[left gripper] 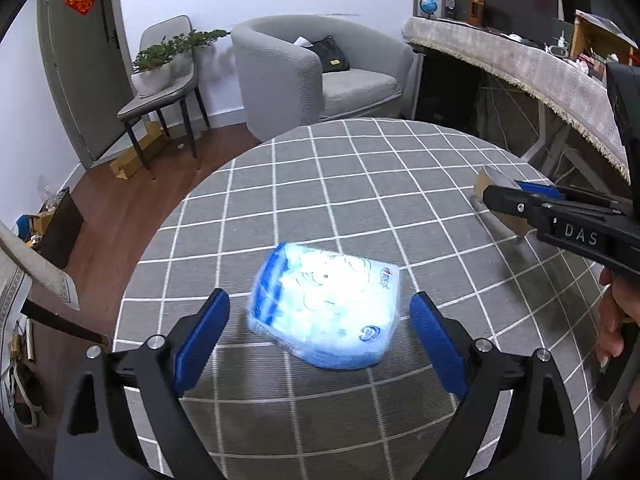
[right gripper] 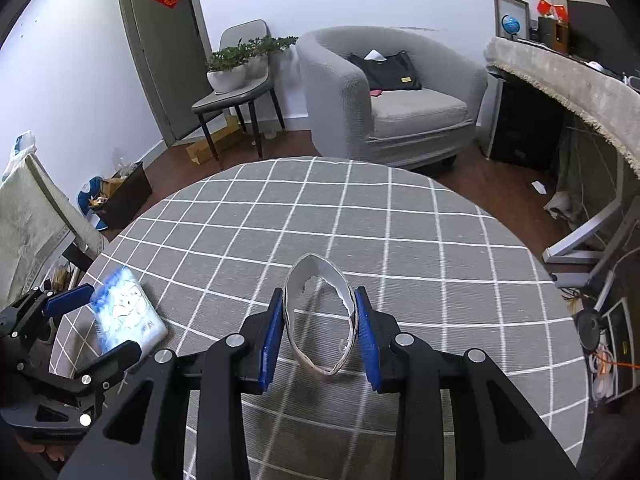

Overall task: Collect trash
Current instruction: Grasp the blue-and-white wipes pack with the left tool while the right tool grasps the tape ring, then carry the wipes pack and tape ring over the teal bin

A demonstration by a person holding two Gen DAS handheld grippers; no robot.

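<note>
The round counter (left gripper: 360, 168) with its grey checked cloth fills most of both views. Beyond it, at twelve o'clock, stands a grey armchair (right gripper: 400, 92) with a black bag (right gripper: 390, 72) on its seat, and at eleven o'clock a grey chair (right gripper: 236, 92) carries a potted plant (right gripper: 228, 68). On the floor at nine o'clock in the right wrist view sits a dark bin (right gripper: 128, 196) with scraps in it.

The left gripper (left gripper: 320, 340) hangs over the near part of the counter, its fingers (left gripper: 202, 336) spread wide and not touching the blue and white tissue pack (left gripper: 324, 304), which lies on the cloth between them, blurred and glaring. In the right wrist view the same pack (right gripper: 128, 316) lies at eight o'clock, at the counter's left edge.

The right gripper (right gripper: 318, 332) holds a cardboard ring (right gripper: 316, 280), a tape core with torn inner paper, above the cloth near the counter's middle. Its fingers (right gripper: 272, 336) pinch the ring from both sides, squeezing it into an oval that stands upright. From the left wrist view the ring (left gripper: 490, 178) shows at three o'clock, at the tip of the right gripper.
</note>
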